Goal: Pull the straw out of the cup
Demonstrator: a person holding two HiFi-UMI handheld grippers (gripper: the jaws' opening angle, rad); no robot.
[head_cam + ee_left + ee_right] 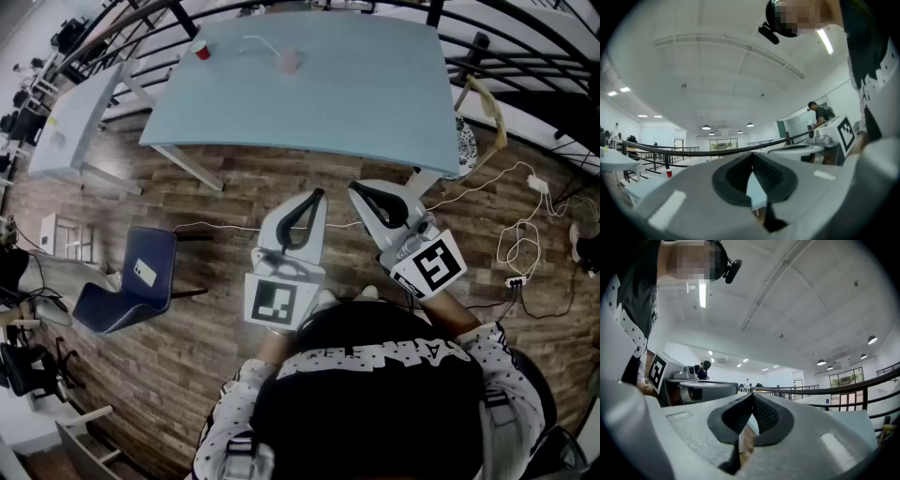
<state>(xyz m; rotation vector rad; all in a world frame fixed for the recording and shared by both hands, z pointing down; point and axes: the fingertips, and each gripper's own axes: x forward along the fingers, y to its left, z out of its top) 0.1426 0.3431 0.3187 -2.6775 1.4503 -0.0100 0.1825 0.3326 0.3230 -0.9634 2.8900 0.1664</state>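
**Desk:** What do I have in the head view?

**Operator:** I see a pale blue table across the top of the frame, standing on a wood-plank floor. Black railings curve along the upper right. White cables lie on the floor at the right edge.

**Desk:** And the cup?

**Operator:** A pinkish cup sits on the table near the top centre. A thin white straw runs up-left from it. It's tiny from here, so I can't tell whether its end is inside the cup. A red cup stands to the left, well apart.

**Desk:** Grippers?

**Operator:** My left gripper and right gripper hover side by side over the floor at the frame's centre, below the table's near edge. In each gripper view the jaws are pressed together at the tips, with nothing between them.

**Desk:** Anything else?

**Operator:** A dark blue chair at the lower left, and a second pale table in the upper left.
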